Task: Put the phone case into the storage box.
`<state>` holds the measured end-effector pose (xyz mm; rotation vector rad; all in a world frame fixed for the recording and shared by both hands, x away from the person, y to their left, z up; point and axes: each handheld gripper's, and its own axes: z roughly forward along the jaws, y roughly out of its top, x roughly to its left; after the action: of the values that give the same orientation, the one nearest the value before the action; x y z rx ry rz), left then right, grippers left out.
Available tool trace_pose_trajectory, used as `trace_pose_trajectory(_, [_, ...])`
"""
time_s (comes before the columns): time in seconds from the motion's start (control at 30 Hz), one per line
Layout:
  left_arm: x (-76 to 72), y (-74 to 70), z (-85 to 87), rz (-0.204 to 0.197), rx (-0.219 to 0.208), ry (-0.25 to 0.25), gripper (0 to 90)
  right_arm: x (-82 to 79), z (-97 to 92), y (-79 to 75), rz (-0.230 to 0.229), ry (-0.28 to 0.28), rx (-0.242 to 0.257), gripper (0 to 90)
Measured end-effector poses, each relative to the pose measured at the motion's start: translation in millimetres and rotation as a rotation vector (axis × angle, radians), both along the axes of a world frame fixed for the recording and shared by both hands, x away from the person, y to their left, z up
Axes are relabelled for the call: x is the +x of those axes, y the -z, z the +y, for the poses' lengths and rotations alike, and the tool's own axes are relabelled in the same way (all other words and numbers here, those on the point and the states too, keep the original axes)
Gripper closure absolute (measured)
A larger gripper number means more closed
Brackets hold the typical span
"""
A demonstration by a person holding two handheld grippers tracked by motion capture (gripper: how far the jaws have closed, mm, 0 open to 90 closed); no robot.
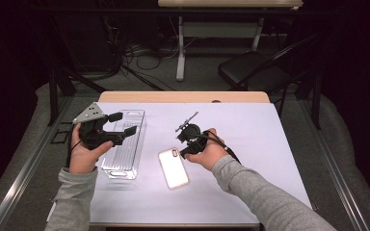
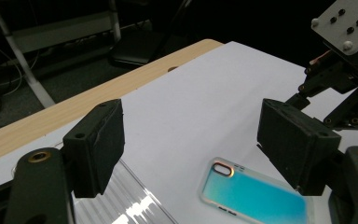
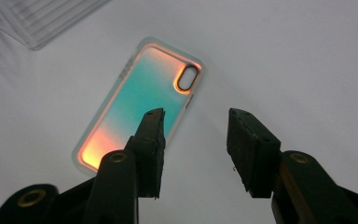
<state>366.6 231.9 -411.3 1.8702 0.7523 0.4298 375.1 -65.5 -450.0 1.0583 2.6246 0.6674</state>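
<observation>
A phone case (image 1: 173, 168) with a shiny, colour-shifting back lies flat on the white table top, camera cutout toward the far side. My right gripper (image 1: 187, 139) hovers just beyond the case's far right corner. In the right gripper view its jaws (image 3: 196, 140) stand open and empty above the table, with the case (image 3: 140, 100) just left of them. A clear ribbed plastic tray (image 1: 124, 144) lies to the left of the case. My left gripper (image 1: 124, 123) hangs over the tray, open with nothing between its jaws (image 2: 191, 140). In the left gripper view the case (image 2: 256, 196) lies beyond them.
The white sheet covers a wooden table whose bare far edge (image 1: 183, 96) shows at the back. Behind the table stand a black chair (image 1: 250, 70) and the legs of another desk (image 1: 180, 48). The tray's corner (image 3: 37, 18) appears at the top left of the right gripper view.
</observation>
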Motion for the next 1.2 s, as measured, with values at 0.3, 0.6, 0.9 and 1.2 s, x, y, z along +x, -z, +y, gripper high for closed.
trace_pose_trajectory(0.3, [-1.0, 3.5, 2.7, 0.017, 0.006, -0.003, 24.7, 5.4, 2.1, 3.2, 0.042, -0.014, 0.001, 62.8])
trace_pose_trajectory(0.6, [-2.0, 3.4, 5.3, 0.017, -0.006, -0.006, 25.4, 12.4, 9.4, 18.5, 0.167, 0.138, -0.007, 55.2])
trace_pose_trajectory(0.9, [-2.2, 4.5, 8.9, 0.025, -0.017, -0.013, 25.8, 21.9, 10.9, 26.9, 0.217, 0.253, 0.002, 50.9])
trace_pose_trajectory(1.2, [-2.3, 5.0, 8.7, 0.025, -0.017, -0.015, 26.1, 23.9, 12.6, 33.3, 0.238, 0.294, 0.061, 55.6])
